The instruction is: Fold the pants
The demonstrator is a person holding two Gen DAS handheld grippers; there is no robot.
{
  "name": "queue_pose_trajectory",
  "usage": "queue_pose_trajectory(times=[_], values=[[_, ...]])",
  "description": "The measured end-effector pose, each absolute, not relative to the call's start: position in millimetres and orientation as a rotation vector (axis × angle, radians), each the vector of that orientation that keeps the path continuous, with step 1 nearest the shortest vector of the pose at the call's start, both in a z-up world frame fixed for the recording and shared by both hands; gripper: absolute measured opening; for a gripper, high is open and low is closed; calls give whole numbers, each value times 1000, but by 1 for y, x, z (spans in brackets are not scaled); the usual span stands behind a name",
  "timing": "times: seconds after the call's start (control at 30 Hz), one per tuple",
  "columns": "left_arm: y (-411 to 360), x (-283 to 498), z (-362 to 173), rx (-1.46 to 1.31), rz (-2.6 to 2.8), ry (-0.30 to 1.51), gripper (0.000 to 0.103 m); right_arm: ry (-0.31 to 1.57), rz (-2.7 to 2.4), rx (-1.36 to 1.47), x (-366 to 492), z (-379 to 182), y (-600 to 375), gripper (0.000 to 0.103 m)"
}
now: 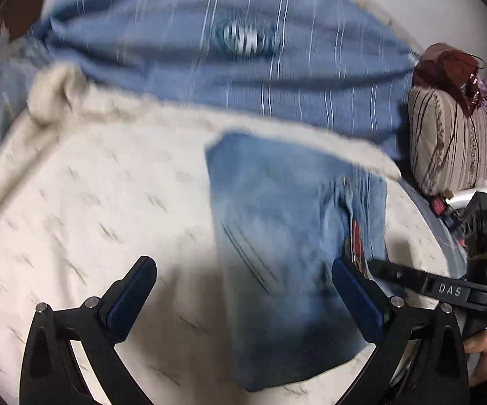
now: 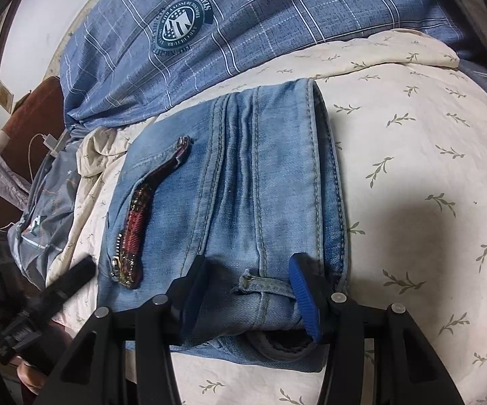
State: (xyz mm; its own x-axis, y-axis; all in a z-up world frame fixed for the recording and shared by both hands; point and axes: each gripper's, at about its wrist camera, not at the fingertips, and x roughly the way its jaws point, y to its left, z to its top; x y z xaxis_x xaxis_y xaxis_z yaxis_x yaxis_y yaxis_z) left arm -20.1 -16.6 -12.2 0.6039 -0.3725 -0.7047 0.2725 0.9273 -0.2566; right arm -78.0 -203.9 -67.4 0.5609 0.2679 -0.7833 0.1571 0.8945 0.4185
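The folded blue jeans (image 2: 240, 202) lie on a cream sheet with little leaves (image 2: 412, 175), just below a blue checked pillow (image 2: 243, 17); a red zip strip (image 2: 138, 216) runs down their left part. The right gripper (image 2: 247, 290) sits at the near end of the jeans, its blue pads on both sides of the thick denim, squeezing it; the left gripper (image 1: 243, 290) hangs above the sheet and jeans with its jaws wide apart and nothing in them.
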Motion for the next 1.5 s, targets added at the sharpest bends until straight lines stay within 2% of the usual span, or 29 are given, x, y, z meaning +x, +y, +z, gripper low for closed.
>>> queue_pose_trajectory(times=[0.37,1.5], values=[[-33,-21,-26,116,-243,825,103,977,-10,341,-77,-63,-187,55],[-38,-31,-16,217,-206,742,103,955,-51,266,-74,-64,-178,58]])
